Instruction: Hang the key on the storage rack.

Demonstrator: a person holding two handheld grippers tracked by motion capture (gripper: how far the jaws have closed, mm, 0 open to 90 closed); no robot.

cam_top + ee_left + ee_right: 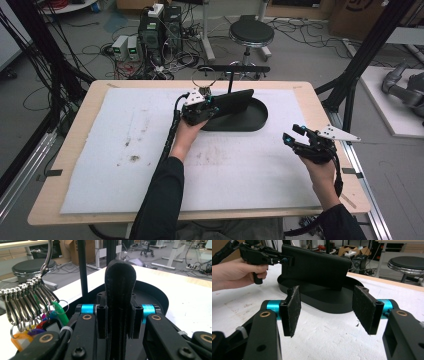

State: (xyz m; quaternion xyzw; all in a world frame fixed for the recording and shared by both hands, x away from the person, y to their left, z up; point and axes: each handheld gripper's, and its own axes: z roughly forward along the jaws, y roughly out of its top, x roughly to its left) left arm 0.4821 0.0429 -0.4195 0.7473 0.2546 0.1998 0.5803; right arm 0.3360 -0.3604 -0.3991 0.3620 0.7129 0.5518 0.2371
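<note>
A: What's the left hand-held gripper (pixel 216 104) doing?

B: Its jaws are clamped on one end of a flat black wallet-like case (pixel 234 101), holding it on edge over the black oval tray (pixel 255 120) at the far middle of the worktop (pixel 150 150). In the left gripper view the case (pixel 120 290) stands upright, squeezed between the pads.

A: And the right one?

B: The right hand-held gripper (pixel 295 135) hovers near the worktop's right edge, well apart from the tray, jaws wide with nothing between them. Its own view looks across at the case (pixel 314 265) and the tray (pixel 324 302).

A: Is the case resting in the tray?

B: Its lower edge looks at or just above the tray floor; I can't tell whether it touches.

A: How would you do this step well?

B: I'd judge the case is being placed in, or lifted from, the tray. Keep the grip firm and the case level so the free end doesn't droop and catch the rim. There's a thin black post (pixel 230 82) just behind the tray and a ring of keys and coloured tags (pixel 30 305) hanging beside the gripper, so move straight and slowly to avoid snagging them. The right gripper could come in to steady the free end
</note>
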